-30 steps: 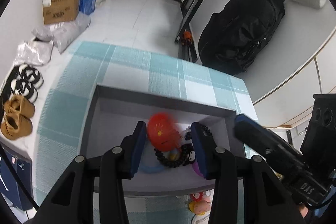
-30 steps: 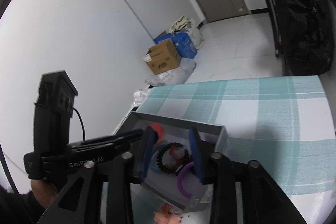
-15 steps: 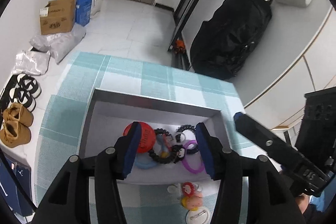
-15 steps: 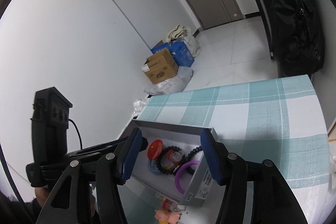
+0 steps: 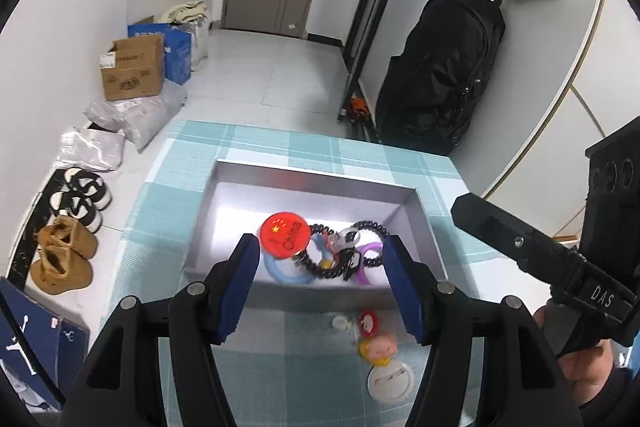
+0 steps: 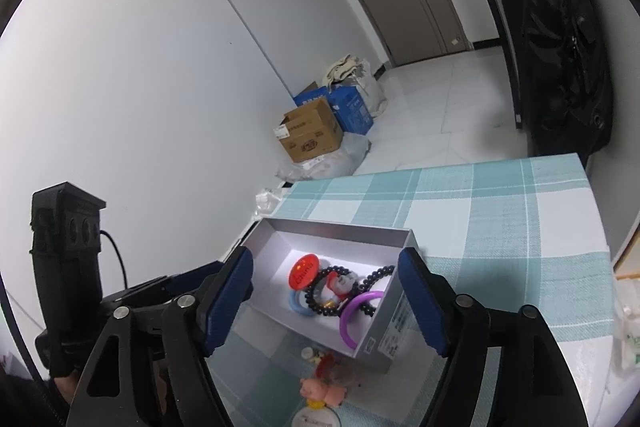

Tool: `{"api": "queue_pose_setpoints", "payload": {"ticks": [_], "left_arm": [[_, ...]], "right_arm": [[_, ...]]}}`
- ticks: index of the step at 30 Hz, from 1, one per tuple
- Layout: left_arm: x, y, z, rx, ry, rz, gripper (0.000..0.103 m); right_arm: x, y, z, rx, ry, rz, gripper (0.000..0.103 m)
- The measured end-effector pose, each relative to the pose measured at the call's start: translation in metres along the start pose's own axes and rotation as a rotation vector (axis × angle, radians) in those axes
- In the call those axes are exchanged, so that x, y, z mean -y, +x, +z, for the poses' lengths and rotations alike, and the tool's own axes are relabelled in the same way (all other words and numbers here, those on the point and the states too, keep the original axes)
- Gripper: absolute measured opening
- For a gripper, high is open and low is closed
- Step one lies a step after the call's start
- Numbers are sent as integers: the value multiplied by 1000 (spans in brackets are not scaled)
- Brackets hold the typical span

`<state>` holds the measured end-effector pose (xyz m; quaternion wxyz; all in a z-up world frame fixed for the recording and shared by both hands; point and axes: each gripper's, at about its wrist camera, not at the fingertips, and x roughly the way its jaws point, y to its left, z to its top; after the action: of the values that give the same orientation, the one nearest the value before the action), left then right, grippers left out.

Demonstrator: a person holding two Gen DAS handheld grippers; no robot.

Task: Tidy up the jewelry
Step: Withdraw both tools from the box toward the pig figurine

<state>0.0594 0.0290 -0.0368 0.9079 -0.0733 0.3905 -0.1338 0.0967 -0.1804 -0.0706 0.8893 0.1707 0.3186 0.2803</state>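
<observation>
A shallow grey box sits on a table covered in a teal-and-white checked cloth, and the jewelry is heaped at its near end: a round red badge with yellow stars, a light blue ring partly under it, a black beaded bracelet, a black coil band and a purple ring, all touching or overlapping. In front of the box, on the cloth, lie a small pink pig figure, a red charm and a white round badge. The left gripper hangs above the near wall of the box, its blue-padded jaws having just been opening; they stand apart with nothing pressed between them. The right gripper, seen over the box's corner, has likewise just been spreading its jaws, which hold nothing. A hand grips the right tool's handle at the frame's edge. Beyond the table, a black backpack leans on the wall, a cardboard box and shoes rest on the white tile floor.
</observation>
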Motion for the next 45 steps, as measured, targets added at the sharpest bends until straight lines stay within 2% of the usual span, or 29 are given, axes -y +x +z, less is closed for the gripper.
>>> {"api": "queue_pose_setpoints", "payload": {"ticks": [5, 9, 12, 17, 22, 28, 31, 37, 40, 43, 45], "left_arm": [[4, -7, -9, -7, 8, 30, 63], [11, -10, -16, -14, 51, 67, 64], [12, -12, -25, -29, 44, 69, 64], [16, -9, -40, -86, 36, 48, 64], [22, -7, -50, -147, 51, -4, 64], [35, 4, -68, -233, 106, -27, 64], [38, 7, -70, -230, 122, 19, 64], [45, 12, -74, -240, 150, 15, 64], [47, 17, -77, -275, 154, 5, 64], [52, 26, -82, -312, 176, 31, 64], [54, 27, -81, -306, 180, 35, 64]], "right_arm": [[-3, -8, -6, 0, -5, -17, 82], [-5, -16, -13, -25, -8, -7, 83], [-9, -23, -21, -39, -39, -18, 85], [-9, -31, -32, -51, -58, -45, 88], [-1, -41, -38, -47, -1, -74, 95], [6, -44, -43, -82, 55, -94, 98], [7, -40, -46, -119, 56, -107, 98], [10, -45, -48, -127, 66, -121, 98], [14, -47, -48, -134, 90, -111, 98], [15, -49, -48, -137, 93, -98, 98], [15, -50, -47, -132, 90, -95, 98]]}}
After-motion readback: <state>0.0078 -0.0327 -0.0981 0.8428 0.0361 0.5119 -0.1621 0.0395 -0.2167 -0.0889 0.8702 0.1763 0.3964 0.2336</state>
